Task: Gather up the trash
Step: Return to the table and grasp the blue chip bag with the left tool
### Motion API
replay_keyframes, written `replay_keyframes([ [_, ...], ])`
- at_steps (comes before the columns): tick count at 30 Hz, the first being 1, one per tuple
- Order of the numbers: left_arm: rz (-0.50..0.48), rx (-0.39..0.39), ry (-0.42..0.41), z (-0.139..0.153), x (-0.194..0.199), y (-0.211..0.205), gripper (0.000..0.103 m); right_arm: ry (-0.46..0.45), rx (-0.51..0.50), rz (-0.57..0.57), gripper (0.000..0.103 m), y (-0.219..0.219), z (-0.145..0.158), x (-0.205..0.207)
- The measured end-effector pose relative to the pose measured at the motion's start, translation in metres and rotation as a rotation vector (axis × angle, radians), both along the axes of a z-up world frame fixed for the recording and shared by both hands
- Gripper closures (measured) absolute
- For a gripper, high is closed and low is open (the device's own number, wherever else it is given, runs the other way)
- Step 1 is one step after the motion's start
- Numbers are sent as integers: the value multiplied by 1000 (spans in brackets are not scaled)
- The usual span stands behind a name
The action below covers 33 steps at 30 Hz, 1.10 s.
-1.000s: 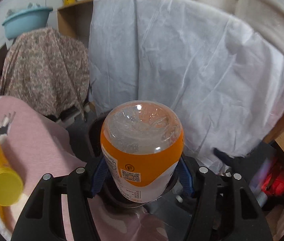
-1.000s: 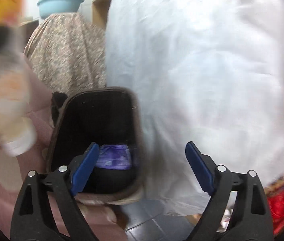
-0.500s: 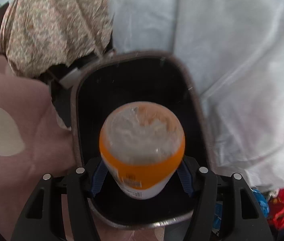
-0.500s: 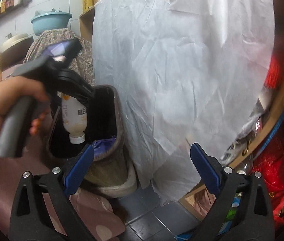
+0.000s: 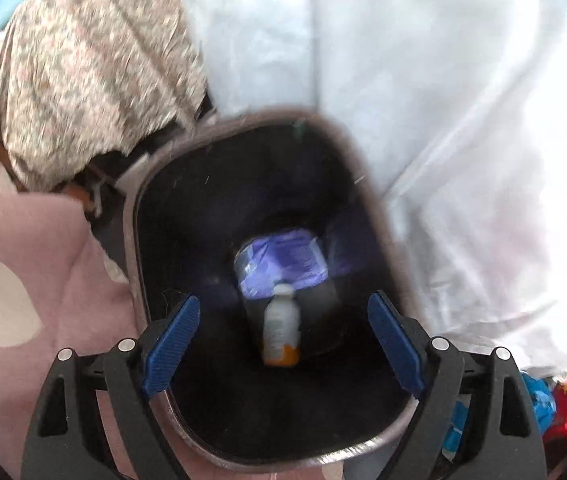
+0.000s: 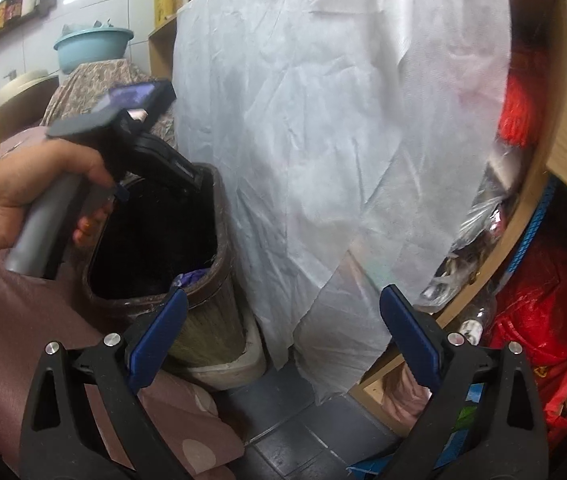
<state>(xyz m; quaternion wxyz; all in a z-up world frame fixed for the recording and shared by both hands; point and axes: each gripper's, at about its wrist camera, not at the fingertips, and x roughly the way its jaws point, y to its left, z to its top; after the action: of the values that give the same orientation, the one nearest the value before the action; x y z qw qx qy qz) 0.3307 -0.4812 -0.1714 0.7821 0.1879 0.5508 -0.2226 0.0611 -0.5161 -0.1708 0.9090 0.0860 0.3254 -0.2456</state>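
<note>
A: Our left tool [image 5: 279, 340] hangs over the bin [image 5: 379, 216], jaws opening wide with nothing between them.

B: And the bottle [image 5: 281, 330]?

A: Below us inside the bin, long axis pointing away, cap [image 5: 284, 290] at the purple packet [image 5: 283, 262].

B: Our right tool [image 6: 283, 344] stands wide and empty, off the bin's right edge, so we judge neither is nearer any trash.

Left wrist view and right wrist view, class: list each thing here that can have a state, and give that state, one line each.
Brown plastic trash bin: lidless, upright, dark inside.
Orange-labelled plastic bottle: inside the bin, released, cap pointing away from camera.
Purple wrapper: inside the bin, beyond the bottle.
Left gripper: above the bin, jaws opening, nothing between pads.
Right gripper: open, empty, beside the bin.
</note>
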Motion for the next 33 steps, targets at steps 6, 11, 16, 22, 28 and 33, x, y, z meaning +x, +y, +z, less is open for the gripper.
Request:
replay_keyframes([
  [6, -121, -190, -112, 84, -43, 32, 13, -28, 14, 1, 8, 5, 17, -8],
  [11, -178, -312, -244, 148, -94, 104, 5, -59, 56, 35, 8, 22, 34, -9],
  [16, -176, -326, -378, 178, -141, 191, 5, -92, 52, 140, 8, 64, 58, -2],
  [22, -50, -280, -511, 192, -172, 301, 5, -136, 88, 285, 8, 117, 81, 11],
  [28, 234, -268, -513, 183, -177, 404, 5, -154, 91, 432, 8, 178, 98, 28],
  [33, 417, -319, -432, 165, -166, 463, 17, -179, 65, 518, 8, 225, 110, 28],
])
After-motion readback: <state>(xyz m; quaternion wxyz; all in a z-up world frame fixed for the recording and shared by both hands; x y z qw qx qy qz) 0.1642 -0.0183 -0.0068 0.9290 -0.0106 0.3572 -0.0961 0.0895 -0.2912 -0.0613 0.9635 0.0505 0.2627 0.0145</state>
